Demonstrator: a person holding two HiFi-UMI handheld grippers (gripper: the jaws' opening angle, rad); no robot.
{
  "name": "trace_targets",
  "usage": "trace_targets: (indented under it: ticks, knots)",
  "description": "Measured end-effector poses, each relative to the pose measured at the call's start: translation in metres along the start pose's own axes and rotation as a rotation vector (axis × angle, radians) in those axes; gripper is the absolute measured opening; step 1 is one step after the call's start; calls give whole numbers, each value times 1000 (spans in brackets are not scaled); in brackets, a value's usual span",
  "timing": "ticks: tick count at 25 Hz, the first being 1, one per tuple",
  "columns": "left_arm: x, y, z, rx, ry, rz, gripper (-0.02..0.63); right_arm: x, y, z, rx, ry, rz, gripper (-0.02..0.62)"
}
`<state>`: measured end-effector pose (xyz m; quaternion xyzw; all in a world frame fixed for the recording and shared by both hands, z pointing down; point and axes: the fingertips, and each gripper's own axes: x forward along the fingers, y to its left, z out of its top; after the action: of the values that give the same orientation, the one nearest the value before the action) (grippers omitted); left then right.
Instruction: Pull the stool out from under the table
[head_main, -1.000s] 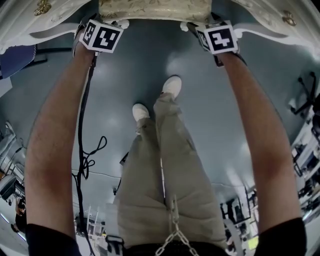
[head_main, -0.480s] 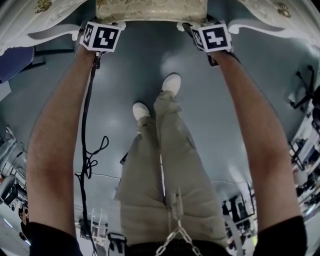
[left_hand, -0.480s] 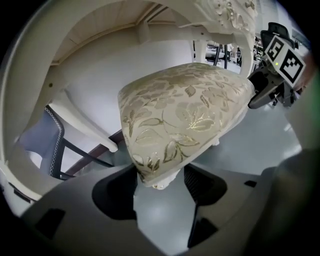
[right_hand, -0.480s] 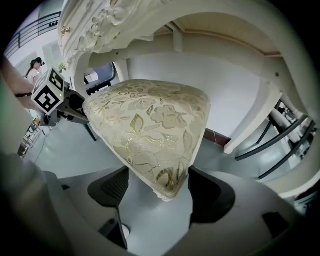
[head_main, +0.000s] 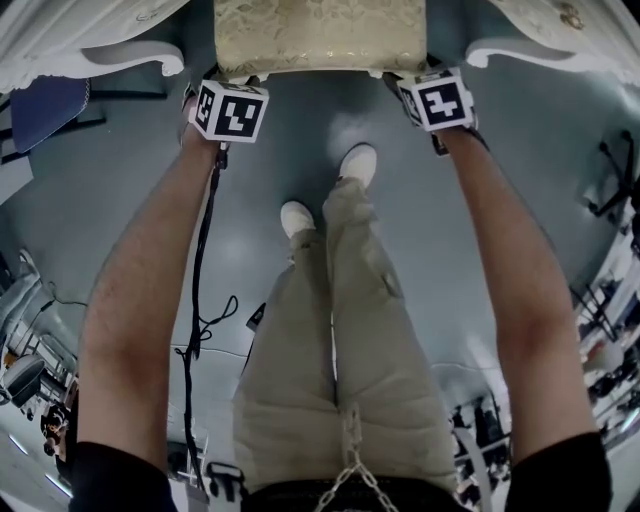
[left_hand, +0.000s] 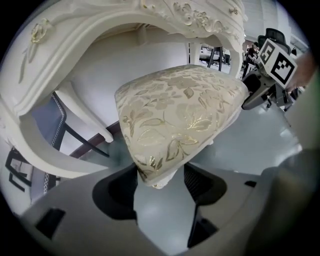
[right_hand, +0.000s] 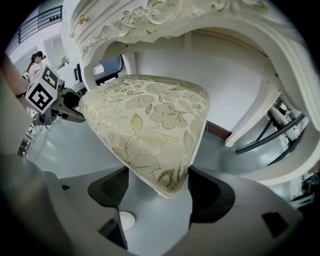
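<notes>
The stool (head_main: 320, 35) has a cream cushion with gold flowers and stands partly under the white carved table (head_main: 60, 50). My left gripper (head_main: 235, 85) is shut on the cushion's near left corner. My right gripper (head_main: 405, 80) is shut on its near right corner. In the left gripper view the cushion (left_hand: 180, 115) fills the middle, and its corner sits between the jaws of the left gripper (left_hand: 160, 182). In the right gripper view the cushion's (right_hand: 150, 125) other corner dips between the jaws of the right gripper (right_hand: 157, 187). The table's arch (right_hand: 200, 20) curves over the stool.
The person's legs and white shoes (head_main: 355, 165) stand on the grey floor just behind the stool. A black cable (head_main: 205, 300) hangs from the left gripper. A blue chair (head_main: 45, 105) stands at the left and an office chair (head_main: 615, 190) at the right.
The stool has come out from under the table toward the person, with more of its cushion showing. Both grippers moved back with it, holding the corners.
</notes>
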<state>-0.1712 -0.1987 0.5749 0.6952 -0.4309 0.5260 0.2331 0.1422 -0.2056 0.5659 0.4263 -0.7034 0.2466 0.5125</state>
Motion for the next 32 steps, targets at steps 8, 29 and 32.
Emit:
trace_targets:
  ticks: [8,29,32]
  knots:
    - [-17,-30,-37,54,32,-35,291,-22,48,-53,89,35,82,357]
    - [-75,-102,-130,-54,31,-154,288,-68,97,-166,193,146,90,357]
    - [-118,-93,-125,-232,-117,-120,208,-95,72,-166,306,18,31,356]
